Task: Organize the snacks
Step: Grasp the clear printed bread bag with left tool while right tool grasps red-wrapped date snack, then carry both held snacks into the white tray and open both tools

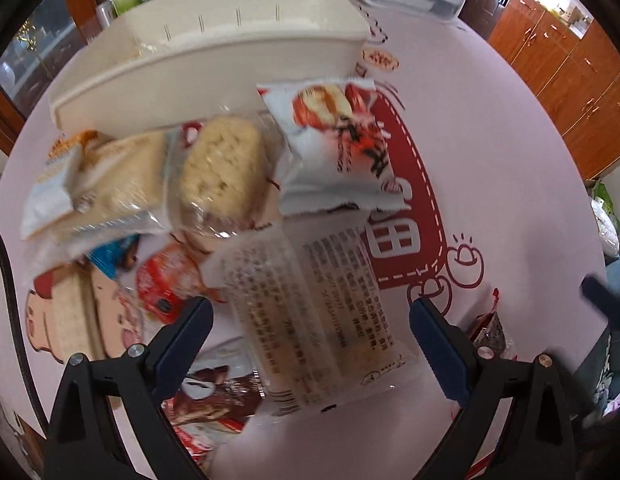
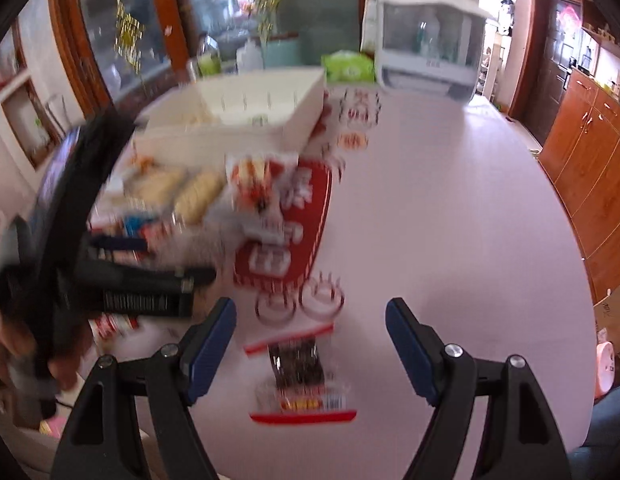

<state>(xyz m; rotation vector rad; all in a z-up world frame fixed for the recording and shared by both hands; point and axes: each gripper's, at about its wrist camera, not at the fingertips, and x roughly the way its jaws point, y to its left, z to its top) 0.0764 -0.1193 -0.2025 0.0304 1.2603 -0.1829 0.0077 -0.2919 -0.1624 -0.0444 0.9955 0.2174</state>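
Observation:
My left gripper (image 1: 310,340) is open, its jaws on either side of a clear-wrapped long cake with printed text (image 1: 310,320) lying on the pink table. Beyond it lie a round rice cake (image 1: 221,168), a wrapped bread slice (image 1: 117,184), and a white-and-red snack bag (image 1: 338,148). A cream plastic bin (image 1: 213,52) stands behind them. My right gripper (image 2: 310,344) is open over a dark snack packet with red ends (image 2: 297,372). The left gripper's body (image 2: 69,240) is at the left of the right wrist view. The bin (image 2: 237,128) shows there too.
More snacks lie at left: a red round packet (image 1: 165,280), a biscuit pack (image 1: 69,320) and a brown-and-red wrapper (image 1: 213,400). A white appliance (image 2: 426,36) and green tissue pack (image 2: 348,66) stand at the table's far edge. Wooden cabinets (image 2: 590,152) are at right.

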